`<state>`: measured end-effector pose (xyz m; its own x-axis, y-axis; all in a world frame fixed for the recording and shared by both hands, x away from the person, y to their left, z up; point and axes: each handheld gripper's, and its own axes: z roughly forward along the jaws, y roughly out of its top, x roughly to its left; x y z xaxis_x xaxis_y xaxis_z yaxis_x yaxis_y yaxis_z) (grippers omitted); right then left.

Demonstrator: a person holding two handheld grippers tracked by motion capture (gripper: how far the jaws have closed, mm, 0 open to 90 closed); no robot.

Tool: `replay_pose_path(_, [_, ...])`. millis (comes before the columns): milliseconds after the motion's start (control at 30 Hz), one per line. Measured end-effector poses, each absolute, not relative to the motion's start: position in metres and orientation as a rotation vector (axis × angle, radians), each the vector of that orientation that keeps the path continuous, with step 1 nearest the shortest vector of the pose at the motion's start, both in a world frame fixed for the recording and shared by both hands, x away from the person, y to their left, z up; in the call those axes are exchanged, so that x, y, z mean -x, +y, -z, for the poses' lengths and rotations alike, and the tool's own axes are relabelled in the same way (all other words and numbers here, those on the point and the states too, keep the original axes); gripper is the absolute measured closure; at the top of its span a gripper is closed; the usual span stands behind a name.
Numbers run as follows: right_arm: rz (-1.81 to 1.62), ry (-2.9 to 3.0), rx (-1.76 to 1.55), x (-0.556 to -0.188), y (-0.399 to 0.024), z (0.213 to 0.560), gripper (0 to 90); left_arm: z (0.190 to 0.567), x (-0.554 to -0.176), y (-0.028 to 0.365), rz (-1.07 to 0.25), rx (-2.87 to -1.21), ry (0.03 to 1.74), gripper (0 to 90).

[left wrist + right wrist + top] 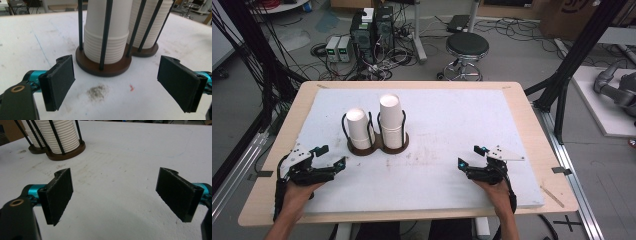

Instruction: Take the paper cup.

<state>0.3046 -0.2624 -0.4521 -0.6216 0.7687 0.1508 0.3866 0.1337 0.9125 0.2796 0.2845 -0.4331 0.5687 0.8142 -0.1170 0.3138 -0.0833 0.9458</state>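
No text, label, brand or number can be read on anything in these views.

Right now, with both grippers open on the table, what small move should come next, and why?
Probably ease the left gripper forward toward the nearer cup stack. Its jaws stand open with nothing between them, and that stack in the wire holder sits straight ahead. The right gripper faces bare white board, with the stacks off to its side.

Ribbed white paper cups [106, 37] stand in thin black metal rods on smooth brown wooden bases [103, 67].
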Motion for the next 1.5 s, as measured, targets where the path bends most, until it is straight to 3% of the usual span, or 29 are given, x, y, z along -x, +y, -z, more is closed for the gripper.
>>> replay_pose_path(533, [-1.488,2.069,-1.130,-0.306,-0.263,0.452,14.8,0.330,-0.299,0.267,-0.534,-1.804,0.704,14.0])
replay_pose_path(1500, [-1.486,2.087,-1.139,-0.308,-0.263,0.452,14.8,0.240,-0.371,0.222,-0.385,-1.988,0.505,14.0])
